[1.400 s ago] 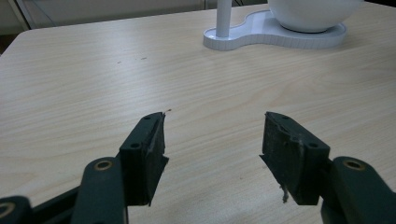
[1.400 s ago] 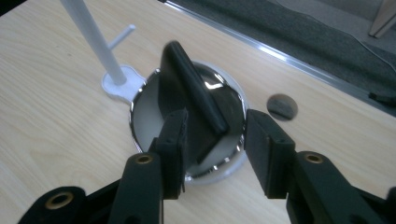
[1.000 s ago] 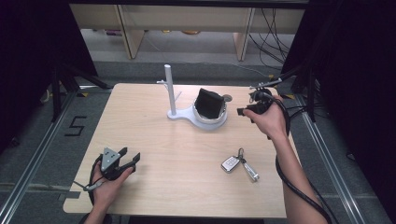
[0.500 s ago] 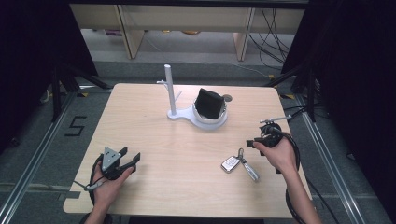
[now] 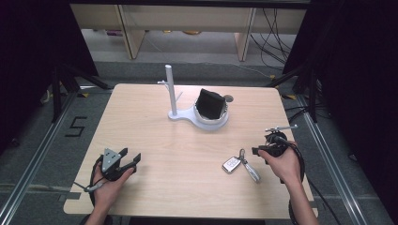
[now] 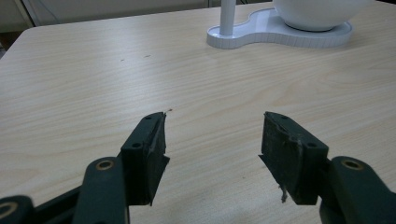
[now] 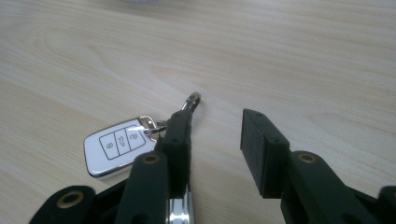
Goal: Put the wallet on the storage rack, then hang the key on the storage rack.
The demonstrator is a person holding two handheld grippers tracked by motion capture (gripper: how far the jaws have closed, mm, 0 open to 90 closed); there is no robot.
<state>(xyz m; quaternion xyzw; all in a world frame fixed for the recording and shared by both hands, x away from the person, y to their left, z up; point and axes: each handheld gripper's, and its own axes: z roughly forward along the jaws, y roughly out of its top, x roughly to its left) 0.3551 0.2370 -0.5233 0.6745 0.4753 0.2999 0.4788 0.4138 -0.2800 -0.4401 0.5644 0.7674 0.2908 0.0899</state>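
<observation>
Hovering low over the bench (image 5: 187, 154), the right tongs (image 7: 217, 140) have been closing, nothing gripped; key fob (image 7: 119, 147) at nine o'clock. Left tongs (image 6: 212, 144) gape, empty.

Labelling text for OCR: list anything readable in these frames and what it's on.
"5": black mark on the floor left of the table.
Key fob: three button icons, no words; too small to read in the high view.
Nothing else legible.
</observation>
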